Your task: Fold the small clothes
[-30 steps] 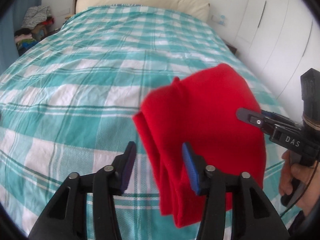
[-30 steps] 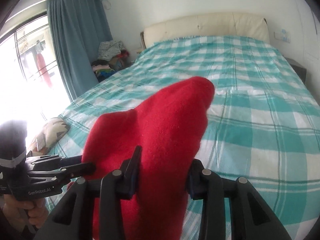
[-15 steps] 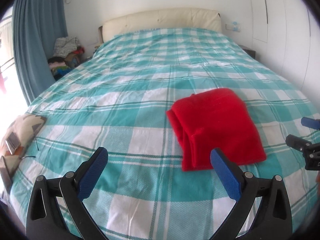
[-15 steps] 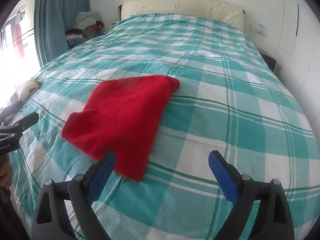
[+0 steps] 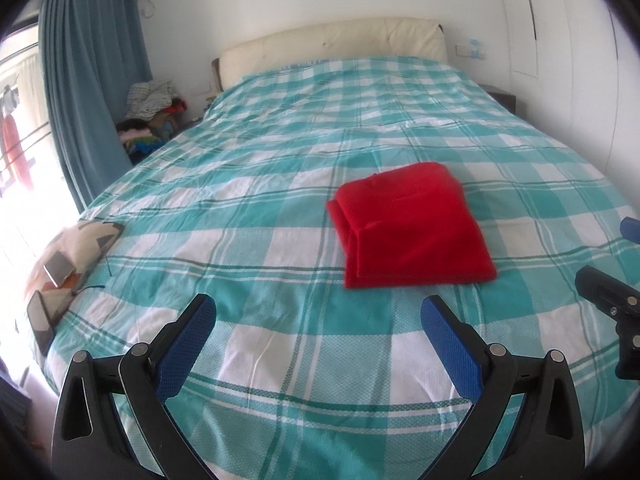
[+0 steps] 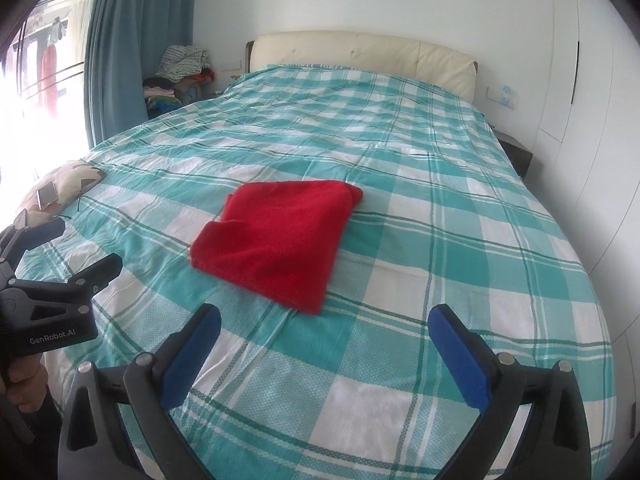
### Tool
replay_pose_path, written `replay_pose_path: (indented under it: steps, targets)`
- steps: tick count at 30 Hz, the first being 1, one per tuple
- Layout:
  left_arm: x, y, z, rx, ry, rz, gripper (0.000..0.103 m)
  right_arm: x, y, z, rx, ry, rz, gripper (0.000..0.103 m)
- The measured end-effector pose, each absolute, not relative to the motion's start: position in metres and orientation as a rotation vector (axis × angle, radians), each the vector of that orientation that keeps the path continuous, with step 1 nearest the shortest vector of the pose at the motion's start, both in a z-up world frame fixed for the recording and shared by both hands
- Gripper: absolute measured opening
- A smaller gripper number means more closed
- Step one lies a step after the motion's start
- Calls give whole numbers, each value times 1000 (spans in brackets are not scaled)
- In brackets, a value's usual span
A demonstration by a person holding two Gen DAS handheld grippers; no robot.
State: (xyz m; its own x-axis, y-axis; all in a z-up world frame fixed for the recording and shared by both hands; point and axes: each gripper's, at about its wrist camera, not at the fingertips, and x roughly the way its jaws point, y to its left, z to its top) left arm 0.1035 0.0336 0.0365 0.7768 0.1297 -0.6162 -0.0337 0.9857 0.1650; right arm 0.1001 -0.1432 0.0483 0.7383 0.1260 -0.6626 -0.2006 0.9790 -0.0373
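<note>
Hanging over the near end of the bed, the left tool (image 5: 318, 338) has its blue pads (image 5: 188, 346) spread as wide as they go, nothing between them, just checked bedspread (image 5: 280, 200) underneath. Same story with the right tool (image 6: 324, 346): jaws have just been opening and now stand fully apart, empty, with only the bedspread in the gap. Each tool pokes into the other's view at the edge, and a hand (image 6: 24, 384) shows wrapped round the left one's handle. A bit further up the bed lies the red garment (image 5: 412, 228), folded into a neat rough square, flat on the teal-and-white cover, clear of both tools and touching neither. Off at the left edge of the bed there's a patterned cushion (image 5: 72, 248) with what looks like a phone (image 5: 58, 268) on it. Beyond that, a cream headboard (image 5: 332, 48) sits against the white wall, a blue curtain (image 5: 92, 92) hangs by the bright window, and a pile of clothes (image 5: 152, 116) is heaped in the corner beside it.
</note>
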Motion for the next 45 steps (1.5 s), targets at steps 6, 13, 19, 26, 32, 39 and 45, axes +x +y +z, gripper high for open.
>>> replay_pose_path:
  steps: [6, 13, 19, 26, 32, 39, 45]
  targets:
    - [95, 29, 41, 135, 705, 52, 103, 88, -143, 52, -81, 774, 165, 102]
    - [89, 34, 42, 85, 747, 35, 103, 72, -137, 57, -73, 809, 159, 102]
    - [82, 33, 48, 66, 767, 27, 103, 67, -133, 62, -80, 815, 171, 102]
    - [76, 33, 53, 61, 787, 48, 103, 61, -124, 75, -107, 798, 187, 102]
    - [74, 37, 56, 56, 797, 62, 103, 59, -121, 81, -106, 800, 193, 102]
    - [71, 37, 58, 60, 794, 69, 103, 57, -114, 86, -105, 803, 200, 103]
    - [70, 40, 62, 53, 787, 82, 103, 56, -109, 88, -117, 811, 198, 102]
